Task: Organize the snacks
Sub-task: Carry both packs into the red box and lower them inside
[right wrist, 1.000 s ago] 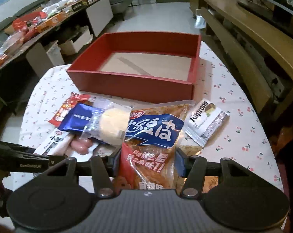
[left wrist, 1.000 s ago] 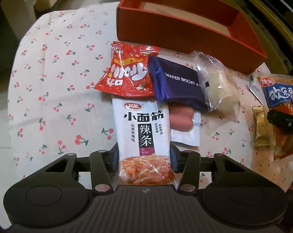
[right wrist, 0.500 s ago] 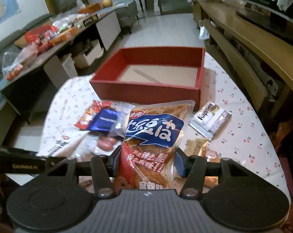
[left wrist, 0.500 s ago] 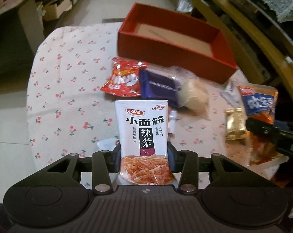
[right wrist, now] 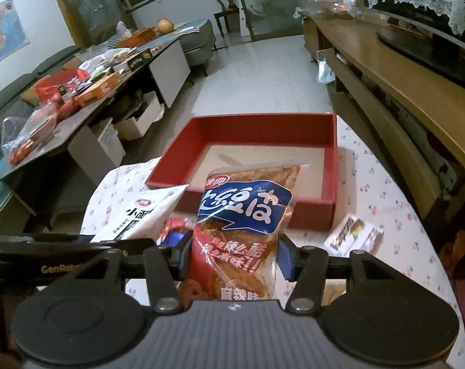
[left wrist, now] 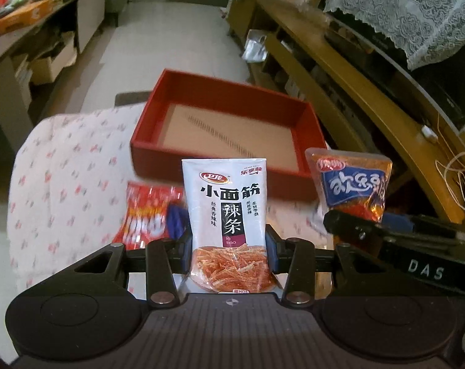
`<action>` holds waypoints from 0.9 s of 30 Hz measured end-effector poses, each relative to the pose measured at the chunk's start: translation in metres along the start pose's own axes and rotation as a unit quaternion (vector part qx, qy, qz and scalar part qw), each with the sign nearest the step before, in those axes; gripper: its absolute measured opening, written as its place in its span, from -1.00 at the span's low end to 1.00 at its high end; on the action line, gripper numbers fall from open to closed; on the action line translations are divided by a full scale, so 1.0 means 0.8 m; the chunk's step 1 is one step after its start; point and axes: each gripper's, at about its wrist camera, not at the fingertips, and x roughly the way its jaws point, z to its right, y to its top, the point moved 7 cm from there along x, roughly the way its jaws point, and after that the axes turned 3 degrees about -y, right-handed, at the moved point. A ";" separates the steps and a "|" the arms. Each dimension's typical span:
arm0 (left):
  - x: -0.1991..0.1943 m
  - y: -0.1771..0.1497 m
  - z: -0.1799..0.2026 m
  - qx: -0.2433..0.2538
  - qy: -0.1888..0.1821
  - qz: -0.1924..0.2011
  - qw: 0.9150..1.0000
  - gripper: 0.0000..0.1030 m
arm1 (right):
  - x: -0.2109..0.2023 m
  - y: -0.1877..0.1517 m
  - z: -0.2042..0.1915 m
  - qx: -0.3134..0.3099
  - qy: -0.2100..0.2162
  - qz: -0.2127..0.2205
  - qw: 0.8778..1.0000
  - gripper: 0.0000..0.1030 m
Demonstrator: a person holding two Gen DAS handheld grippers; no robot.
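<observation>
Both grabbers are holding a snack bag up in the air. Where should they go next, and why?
Probably forward over the red box, then let go. The left hand-held gripper is shut on the white spicy-strip packet and the right hand-held gripper on the orange packet with the blue label. Both packets hang above the table, and the box just ahead looks empty.

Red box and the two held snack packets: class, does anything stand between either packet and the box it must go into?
Nothing visible does. The white latiao packet in the left gripper and the orange packet in the right gripper are both lifted, facing the red box, whose floor is bare and top open.
</observation>
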 end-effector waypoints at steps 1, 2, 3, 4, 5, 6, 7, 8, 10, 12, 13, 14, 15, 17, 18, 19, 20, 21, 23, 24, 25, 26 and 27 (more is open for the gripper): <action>0.006 0.007 0.001 0.003 0.001 0.001 1.000 -0.01 | 0.005 0.006 0.001 0.001 -0.002 0.000 1.000 0.06; 0.014 0.016 0.003 0.006 0.002 0.002 1.000 -0.01 | 0.010 0.012 0.003 0.001 -0.004 0.000 1.000 0.06; 0.017 0.022 0.004 0.007 0.001 0.004 1.000 -0.01 | 0.016 0.019 0.006 0.003 -0.006 0.001 1.000 0.06; 0.022 0.027 0.005 0.008 0.001 0.005 1.000 -0.01 | 0.020 0.024 0.008 0.004 -0.007 0.002 1.000 0.06; 0.028 0.034 0.006 0.009 0.000 0.006 1.000 -0.01 | 0.024 0.030 0.011 0.007 -0.009 0.003 1.000 0.06; 0.033 0.039 0.006 0.011 0.001 0.006 1.000 -0.01 | 0.029 0.036 0.014 0.010 -0.010 0.004 1.000 0.06; 0.038 0.044 0.007 0.013 0.003 0.007 1.000 -0.01 | 0.034 0.042 0.017 0.013 -0.012 0.004 1.000 0.06; 0.044 0.049 0.008 0.017 0.007 0.007 1.000 -0.01 | 0.040 0.049 0.019 0.016 -0.012 0.005 1.000 0.06; 0.052 0.060 0.011 0.024 0.012 0.010 1.000 -0.01 | 0.049 0.059 0.021 0.018 -0.012 0.005 1.000 0.06; 0.061 0.071 0.011 0.030 0.021 0.014 0.999 -0.01 | 0.059 0.070 0.025 0.016 -0.019 0.007 1.000 0.06; 0.066 0.076 0.011 0.032 0.023 0.015 0.999 -0.01 | 0.065 0.075 0.027 0.018 -0.019 0.006 1.000 0.06; 0.071 0.081 0.010 0.031 0.024 0.015 0.999 -0.01 | 0.069 0.078 0.030 0.020 -0.019 0.006 1.000 0.06; 0.076 0.086 0.009 0.030 0.024 0.015 0.999 -0.01 | 0.074 0.083 0.032 0.022 -0.020 0.005 1.000 0.06; 0.085 0.094 0.006 0.028 0.027 0.015 0.999 -0.01 | 0.085 0.091 0.035 0.024 -0.023 0.005 0.999 0.06; 0.089 0.098 0.005 0.027 0.029 0.016 0.999 -0.01 | 0.092 0.097 0.037 0.024 -0.024 0.005 0.999 0.06; 0.094 0.103 0.003 0.024 0.030 0.016 0.999 -0.01 | 0.097 0.100 0.038 0.025 -0.025 0.004 0.999 0.06; 0.099 0.107 0.002 0.021 0.031 0.016 0.999 -0.01 | 0.104 0.104 0.040 0.027 -0.025 0.003 0.999 0.06; 0.104 0.111 -0.001 0.019 0.032 0.015 0.999 -0.02 | 0.111 0.108 0.041 0.028 -0.024 0.002 0.999 0.06; 0.114 0.118 -0.004 0.017 0.036 0.015 0.999 -0.02 | 0.124 0.113 0.043 0.029 -0.024 0.002 0.999 0.06; 0.120 0.120 -0.006 0.016 0.038 0.014 0.999 -0.03 | 0.131 0.116 0.046 0.030 -0.024 0.001 0.999 0.06; 0.125 0.122 -0.007 0.015 0.038 0.012 0.999 -0.04 | 0.137 0.117 0.047 0.030 -0.025 -0.001 0.999 0.06; 0.132 0.123 -0.009 0.013 0.040 0.010 0.999 -0.04 | 0.145 0.118 0.049 0.030 -0.026 -0.004 0.999 0.06; 0.138 0.124 -0.011 0.011 0.041 0.008 0.999 -0.04 | 0.152 0.119 0.050 0.030 -0.026 -0.005 0.999 0.06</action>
